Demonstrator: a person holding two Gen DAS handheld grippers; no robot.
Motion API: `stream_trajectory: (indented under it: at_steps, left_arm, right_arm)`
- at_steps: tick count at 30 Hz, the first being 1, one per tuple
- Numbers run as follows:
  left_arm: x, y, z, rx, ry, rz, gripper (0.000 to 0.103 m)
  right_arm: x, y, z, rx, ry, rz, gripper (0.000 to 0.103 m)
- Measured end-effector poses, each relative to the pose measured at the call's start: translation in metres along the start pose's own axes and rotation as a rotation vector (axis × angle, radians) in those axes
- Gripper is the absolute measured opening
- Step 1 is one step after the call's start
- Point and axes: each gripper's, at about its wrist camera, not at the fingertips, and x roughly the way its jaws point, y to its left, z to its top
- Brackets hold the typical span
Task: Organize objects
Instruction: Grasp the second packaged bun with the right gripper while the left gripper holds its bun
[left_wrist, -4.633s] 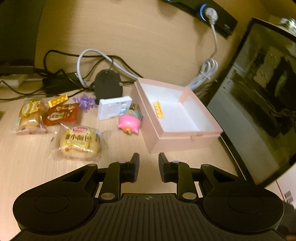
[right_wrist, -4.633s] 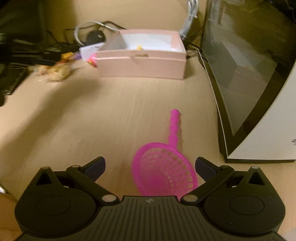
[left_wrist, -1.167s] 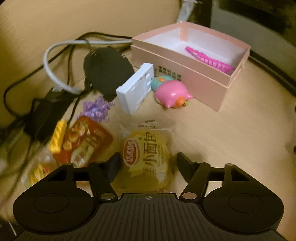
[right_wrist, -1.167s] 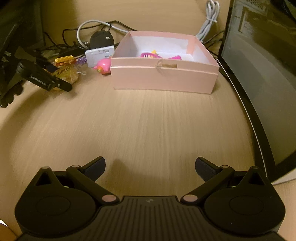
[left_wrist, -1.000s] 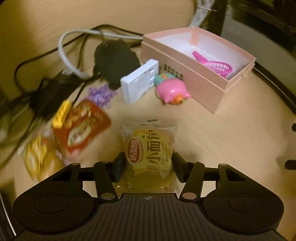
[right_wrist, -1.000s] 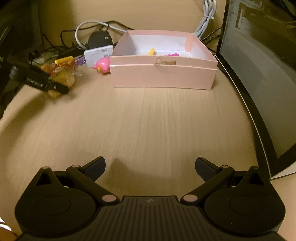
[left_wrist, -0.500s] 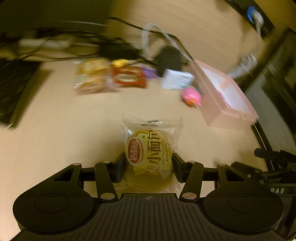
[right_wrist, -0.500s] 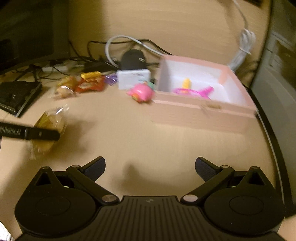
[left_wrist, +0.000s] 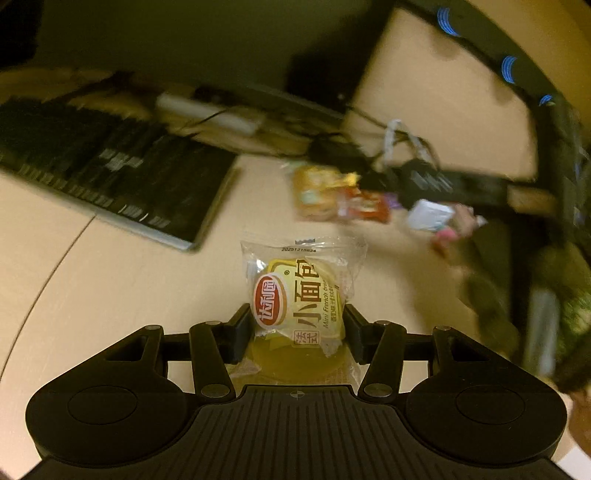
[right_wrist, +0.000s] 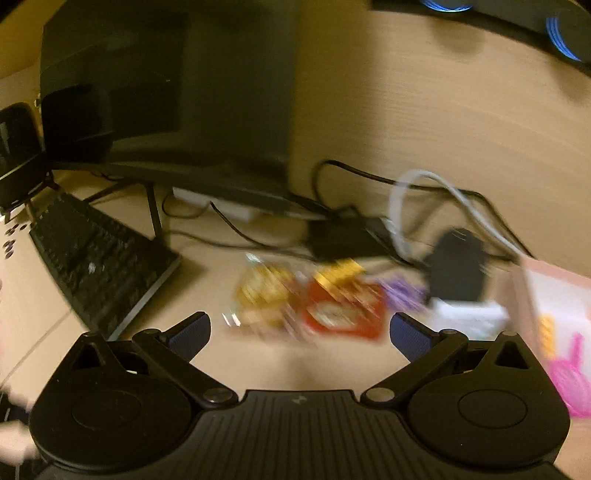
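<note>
Two hand-held grippers. Left hand-held gripper (left_wrist: 297, 326): jaws pinching a bread packet (left_wrist: 301, 295) at both sides, packet carried above the tabletop (left_wrist: 110, 280). Right hand-held gripper (right_wrist: 300, 330): jaws spread wide, nothing between them. Beyond the right one, on the tabletop, blurred: yellow snack (right_wrist: 260, 291) and red snack (right_wrist: 343, 310) touching, purple item (right_wrist: 402, 295), white block (right_wrist: 469, 317), black mouse (right_wrist: 458, 264). Far right: pink box (right_wrist: 524, 295) holding a pink scoop (right_wrist: 569, 376). Left: keyboard (right_wrist: 96, 262). Cables (right_wrist: 406, 206) behind.
</note>
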Motion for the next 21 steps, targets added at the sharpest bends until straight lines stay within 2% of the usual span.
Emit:
stream_trajectory:
  at_steps: [3,8,10,11,13,15,21]
  left_arm:
    - [-0.005,0.008,0.003,0.004,0.033,0.005,0.056]
    - [-0.013,0.015,0.007,0.020,-0.002,0.033,0.056]
    - [-0.012,0.020,0.004,0.009,0.012,0.043,0.056]
    - [-0.012,0.023,0.003,0.006,0.020,0.046,0.056]
    - [-0.013,0.025,0.001,0.002,0.025,0.051,0.056]
    - [-0.016,0.024,0.000,-0.002,0.013,0.052,0.056]
    - [-0.011,0.010,-0.004,0.004,0.017,0.025,0.056]
  right_arm:
    - [0.040,0.017,0.013,0.046,0.060,-0.023,0.103]
    - [0.086,0.029,0.018,0.032,0.091,-0.061,0.102]
    - [0.102,0.031,0.015,0.012,0.129,-0.076,0.089]
    - [0.106,0.032,0.013,0.008,0.148,-0.080,0.086]
    - [0.110,0.033,0.009,-0.005,0.165,-0.076,0.065]
    - [0.108,0.035,0.007,-0.020,0.171,-0.064,0.057]
    - [0.068,0.034,-0.007,-0.039,0.161,-0.004,0.055]
